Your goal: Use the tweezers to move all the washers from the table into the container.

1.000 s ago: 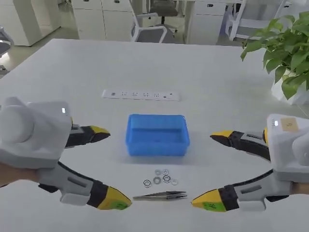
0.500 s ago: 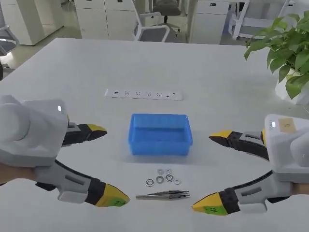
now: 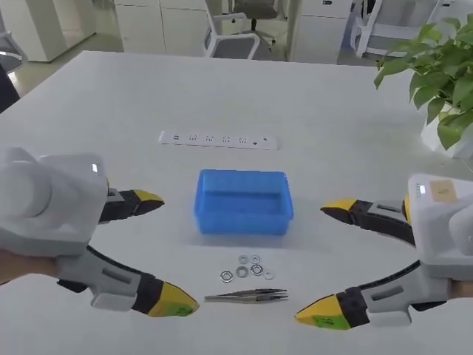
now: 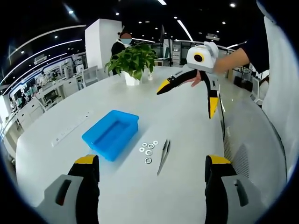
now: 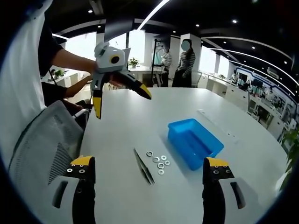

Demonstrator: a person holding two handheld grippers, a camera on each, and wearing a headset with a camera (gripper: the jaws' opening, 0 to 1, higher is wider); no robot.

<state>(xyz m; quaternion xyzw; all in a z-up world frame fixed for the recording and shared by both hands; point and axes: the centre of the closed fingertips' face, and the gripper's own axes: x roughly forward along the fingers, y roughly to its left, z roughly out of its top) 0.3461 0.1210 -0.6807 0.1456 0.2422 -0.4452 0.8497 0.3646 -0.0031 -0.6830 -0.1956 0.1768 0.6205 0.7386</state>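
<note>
Several small metal washers (image 3: 245, 269) lie in a loose cluster on the white table, just in front of a blue container (image 3: 243, 202). Metal tweezers (image 3: 246, 296) rest flat on the table below the washers. My left gripper (image 3: 159, 251) hovers open to the left of them, nothing between its jaws. My right gripper (image 3: 331, 260) hovers open on the right, also holding nothing. The left gripper view has the washers (image 4: 148, 150), tweezers (image 4: 163, 155) and container (image 4: 111, 133) ahead. In the right gripper view, the washers (image 5: 158, 161) and tweezers (image 5: 144, 171) lie before the container (image 5: 194, 141).
A white power strip (image 3: 218, 139) lies behind the container. A potted plant (image 3: 440, 70) stands at the table's right edge. Office chairs (image 3: 235, 29) and cabinets stand beyond the far edge. People stand in the background of the right gripper view.
The head camera has shifted slightly; the grippers, tweezers and washers keep their places relative to one another.
</note>
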